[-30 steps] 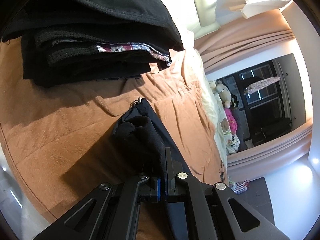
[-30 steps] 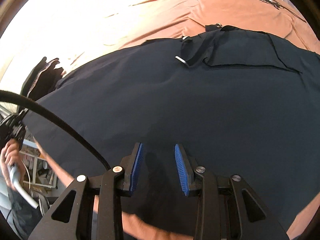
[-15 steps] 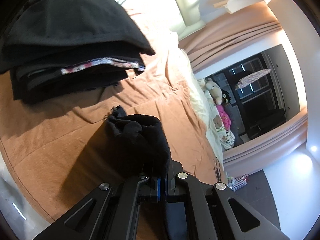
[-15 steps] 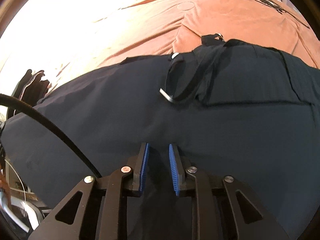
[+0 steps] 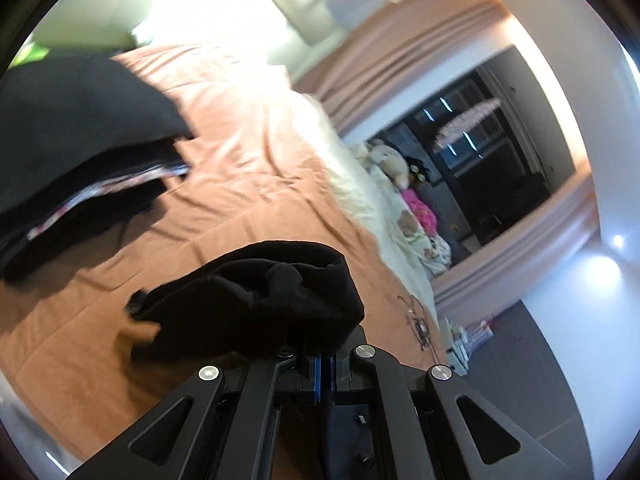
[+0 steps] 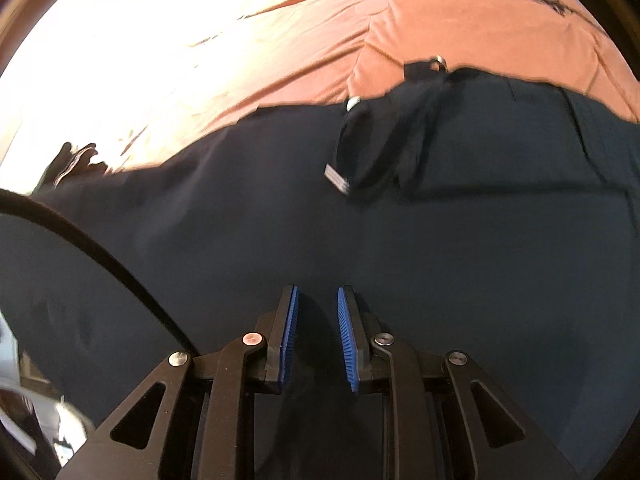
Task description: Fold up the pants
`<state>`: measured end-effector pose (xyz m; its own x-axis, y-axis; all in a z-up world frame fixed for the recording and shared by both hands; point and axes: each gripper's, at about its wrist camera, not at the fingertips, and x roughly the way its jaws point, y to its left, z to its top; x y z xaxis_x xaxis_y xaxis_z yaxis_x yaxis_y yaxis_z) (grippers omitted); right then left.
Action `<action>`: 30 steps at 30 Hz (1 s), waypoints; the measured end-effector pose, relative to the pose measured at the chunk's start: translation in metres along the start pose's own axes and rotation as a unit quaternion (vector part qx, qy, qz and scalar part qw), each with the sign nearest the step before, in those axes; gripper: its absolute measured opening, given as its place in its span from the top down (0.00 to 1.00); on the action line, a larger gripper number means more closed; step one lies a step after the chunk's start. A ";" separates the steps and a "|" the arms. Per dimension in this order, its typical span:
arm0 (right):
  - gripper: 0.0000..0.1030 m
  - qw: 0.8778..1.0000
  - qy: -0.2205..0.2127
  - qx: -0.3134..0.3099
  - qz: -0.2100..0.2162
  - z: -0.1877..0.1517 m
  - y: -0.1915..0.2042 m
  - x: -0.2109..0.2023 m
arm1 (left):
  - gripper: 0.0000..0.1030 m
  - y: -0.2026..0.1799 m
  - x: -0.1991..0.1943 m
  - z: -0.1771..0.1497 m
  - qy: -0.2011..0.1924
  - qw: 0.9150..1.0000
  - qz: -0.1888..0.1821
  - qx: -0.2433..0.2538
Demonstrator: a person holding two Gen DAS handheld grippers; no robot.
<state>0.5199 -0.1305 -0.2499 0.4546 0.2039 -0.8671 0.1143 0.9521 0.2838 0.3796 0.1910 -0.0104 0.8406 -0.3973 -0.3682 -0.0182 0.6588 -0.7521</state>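
Observation:
The dark navy pants [image 6: 400, 248] lie spread flat on the orange bedspread [image 6: 440, 20], with a strap and metal buckle [image 6: 340, 176] near their far edge. My right gripper [image 6: 317, 320] hovers low over the middle of the pants, its blue pads [image 6: 289, 332] a narrow gap apart with only cloth beneath. My left gripper [image 5: 323, 364] is shut on a bunched end of the pants [image 5: 264, 292], held up above the bedspread [image 5: 248, 160]; the cloth hides the fingertips.
A stack of folded dark clothes [image 5: 80, 140] sits on the bed at the left, also seen small in the right wrist view [image 6: 68, 160]. A cream blanket with plush toys [image 5: 400, 184], curtains and a dark window lie beyond. A black cable [image 6: 100, 248] crosses the right view.
My left gripper has lifted and swung with the bunched pants end, the folded stack sliding left. My right gripper narrowed, then reopened slightly, and moved closer over the pants toward the buckle.

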 end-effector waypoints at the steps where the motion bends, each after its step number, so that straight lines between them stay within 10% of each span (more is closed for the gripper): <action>1: 0.82 1.000 0.002 0.001 0.008 -0.009 0.002 0.000 | 0.98 -0.012 0.001 0.002 0.001 1.000 -0.004 0.012; 12: 0.82 0.996 0.011 0.012 0.084 -0.094 0.016 -0.008 | 0.98 -0.127 0.015 0.003 0.014 0.992 -0.057 0.110; 22: 0.82 0.993 -0.067 0.056 0.082 -0.143 -0.011 -0.058 | 0.98 -0.225 0.034 -0.021 0.036 0.978 -0.109 0.175; 30: 0.56 0.979 -0.144 0.125 0.069 -0.180 -0.050 -0.081 | 0.98 -0.290 0.063 -0.051 0.062 0.965 -0.135 0.215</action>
<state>0.3187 -0.1534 -0.2678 0.7069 0.2194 -0.6724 0.2311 0.8269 0.5127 0.4105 -0.0578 0.1569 0.7113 -0.6479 -0.2725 0.4416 0.7136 -0.5439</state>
